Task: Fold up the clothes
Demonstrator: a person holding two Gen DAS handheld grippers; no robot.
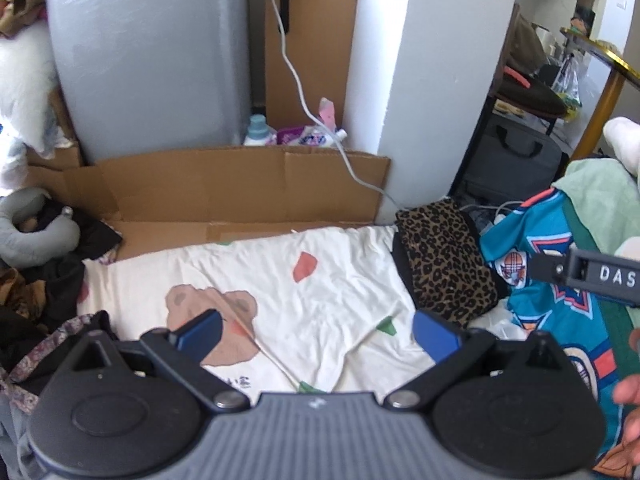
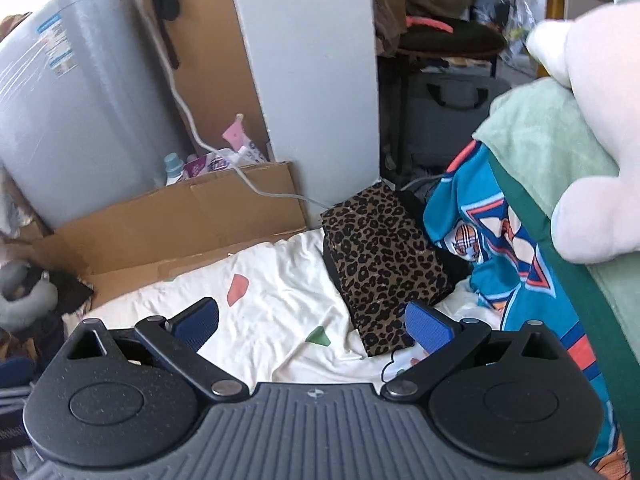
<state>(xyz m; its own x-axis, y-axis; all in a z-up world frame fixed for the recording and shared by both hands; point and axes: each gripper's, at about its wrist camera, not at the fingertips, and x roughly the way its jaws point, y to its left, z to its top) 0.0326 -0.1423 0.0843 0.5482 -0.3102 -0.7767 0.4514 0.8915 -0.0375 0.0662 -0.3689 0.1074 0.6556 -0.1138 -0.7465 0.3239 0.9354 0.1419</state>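
Left wrist view: left gripper (image 1: 316, 334) held low and level over the bed, jaws spread wide, blue pads (image 1: 200, 334) empty, gripping nothing. Directly under and ahead of it lies the cream sheet (image 1: 320, 292) with bear print and coloured patches, wrinkled. Leopard-print garment (image 1: 444, 264), folded into a block, sits ahead and right of the right pad, near the sheet's far right corner. Teal jersey (image 1: 560, 320) hangs crumpled just right of it, touching its edge. Part of the right gripper (image 1: 600, 276) crosses in front of the jersey at the right border; fingers of a hand (image 1: 630, 392) show below it. Dark clothes pile (image 1: 48, 292) lies off the sheet's left edge.

Right wrist view: right gripper (image 2: 312, 326) also low, jaws released and wide, nothing between them. Leopard-print garment (image 2: 384, 264) lies just ahead, its near corner between the pads, closer to the right one. Teal jersey (image 2: 500, 248) drapes to the right, beneath a pale green cloth (image 2: 540, 140) and a white plush (image 2: 592, 120). Beyond the sheet's far edge: flattened cardboard (image 2: 180, 216), a white cable (image 2: 208, 148), a grey appliance (image 2: 72, 100).
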